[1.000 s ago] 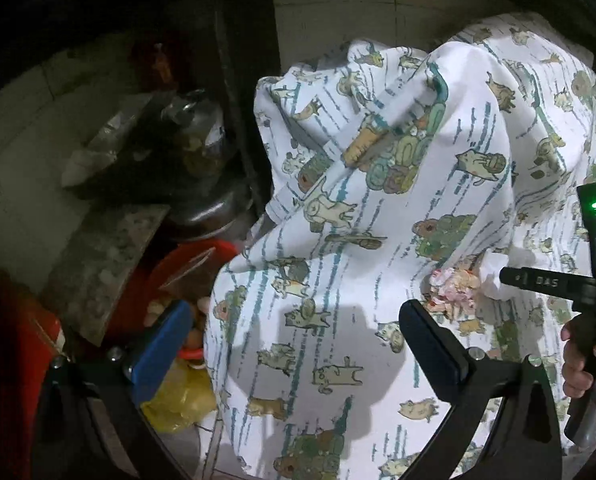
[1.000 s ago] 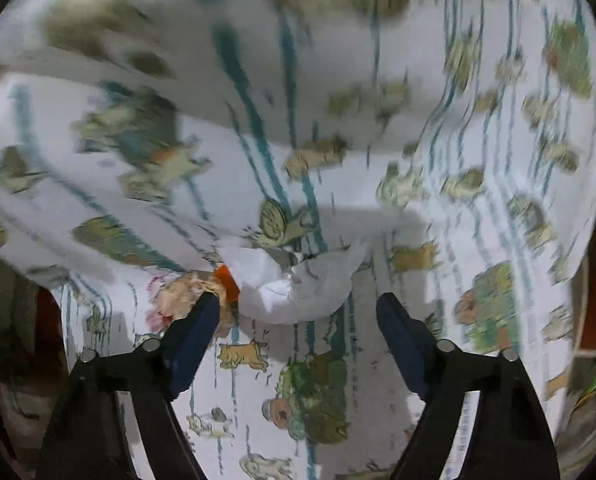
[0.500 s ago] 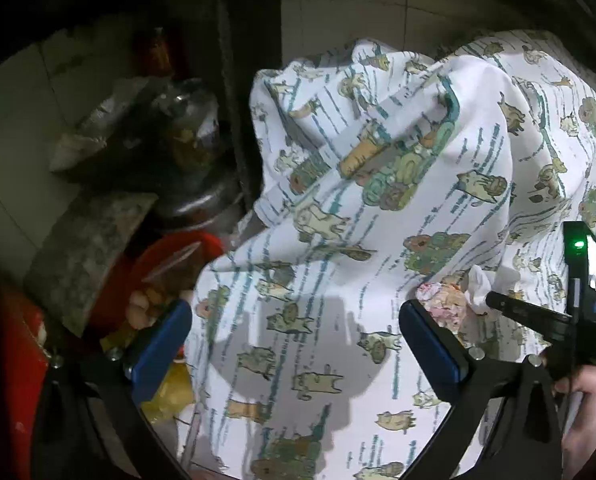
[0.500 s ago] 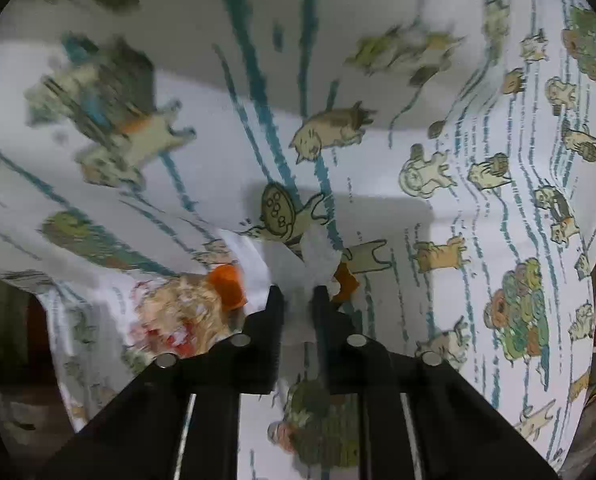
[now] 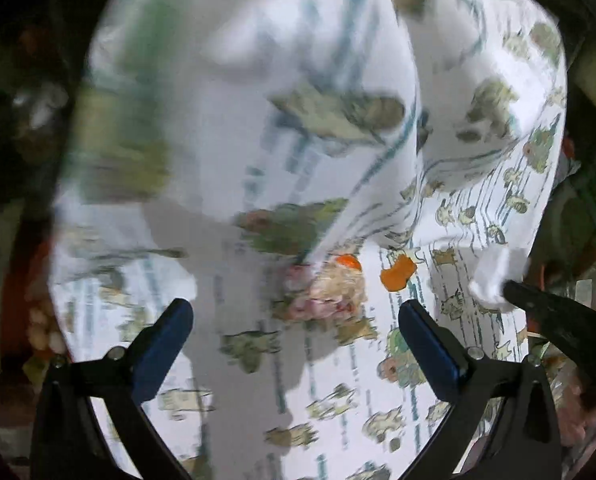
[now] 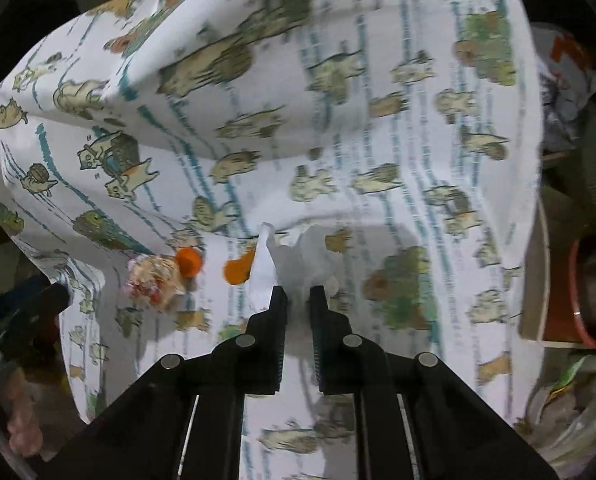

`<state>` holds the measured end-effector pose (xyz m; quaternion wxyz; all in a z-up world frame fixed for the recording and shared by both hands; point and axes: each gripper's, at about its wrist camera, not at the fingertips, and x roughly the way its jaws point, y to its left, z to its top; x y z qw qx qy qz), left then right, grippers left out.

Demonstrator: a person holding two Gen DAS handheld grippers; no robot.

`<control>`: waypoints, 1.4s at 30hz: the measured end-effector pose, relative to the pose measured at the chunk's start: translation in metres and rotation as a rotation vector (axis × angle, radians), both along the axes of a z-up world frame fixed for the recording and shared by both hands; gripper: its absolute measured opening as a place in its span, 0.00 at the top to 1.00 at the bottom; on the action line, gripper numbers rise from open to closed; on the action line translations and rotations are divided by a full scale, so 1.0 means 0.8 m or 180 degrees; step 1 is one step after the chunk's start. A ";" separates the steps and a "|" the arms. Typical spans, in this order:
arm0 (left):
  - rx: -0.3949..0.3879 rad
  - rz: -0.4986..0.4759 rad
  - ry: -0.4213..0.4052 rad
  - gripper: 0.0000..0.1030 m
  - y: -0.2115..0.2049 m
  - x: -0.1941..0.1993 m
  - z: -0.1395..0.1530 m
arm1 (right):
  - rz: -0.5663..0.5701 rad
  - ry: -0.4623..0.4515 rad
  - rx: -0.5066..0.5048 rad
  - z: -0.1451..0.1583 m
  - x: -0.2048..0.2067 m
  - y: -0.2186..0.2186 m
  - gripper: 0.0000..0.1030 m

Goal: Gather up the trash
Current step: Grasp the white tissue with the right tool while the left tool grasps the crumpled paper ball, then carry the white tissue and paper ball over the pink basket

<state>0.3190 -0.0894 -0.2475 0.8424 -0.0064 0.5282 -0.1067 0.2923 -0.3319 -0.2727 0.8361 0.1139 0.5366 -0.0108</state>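
Observation:
A white cloth printed with cartoon cats (image 5: pixel 318 80) (image 6: pixel 378 140) drapes over a surface. On it lie a clump of food scraps (image 5: pixel 330 292) (image 6: pixel 154 280) and two orange bits (image 5: pixel 396 274) (image 6: pixel 188 262). My right gripper (image 6: pixel 298 296) is shut on a crumpled white tissue (image 6: pixel 290 260), lifted just off the cloth; in the left wrist view its black tip (image 5: pixel 530 300) holds the tissue (image 5: pixel 494 280) at the right. My left gripper (image 5: pixel 294 320) hangs open above the cloth, its blue pads (image 5: pixel 166 336) either side of the scraps, touching nothing.
Dark clutter borders the cloth: a red bucket (image 6: pixel 578 292) with a flat board against it and a crumpled plastic bag (image 6: pixel 566 68) on the right, more bags at lower right (image 6: pixel 570 412). A hand (image 6: pixel 22 420) shows at lower left in the right wrist view.
My right gripper closed on the white tissue and raised it from the cloth. My left gripper swung over the cloth toward the food scraps, leaving the dark clutter at its left.

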 end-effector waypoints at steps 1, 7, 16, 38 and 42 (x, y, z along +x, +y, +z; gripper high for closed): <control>0.0024 -0.0001 0.0033 0.03 -0.006 0.005 -0.007 | -0.0015 0.0000 -0.0029 0.001 -0.005 -0.009 0.87; -0.0031 0.0194 0.0292 0.16 -0.022 0.025 -0.056 | -0.0113 0.0040 -0.0076 0.001 -0.017 -0.056 0.87; -0.0534 0.0426 0.0529 0.60 -0.002 0.032 -0.081 | -0.0081 0.0007 -0.0109 0.006 -0.020 -0.067 0.87; -0.0102 0.0240 -0.0216 0.62 0.029 -0.043 0.038 | 0.0179 -0.0238 -0.0085 0.029 -0.055 -0.010 0.87; -0.0072 0.0247 -0.0451 0.62 0.029 -0.075 0.075 | 0.0085 -0.0265 -0.0155 0.043 -0.071 -0.002 0.87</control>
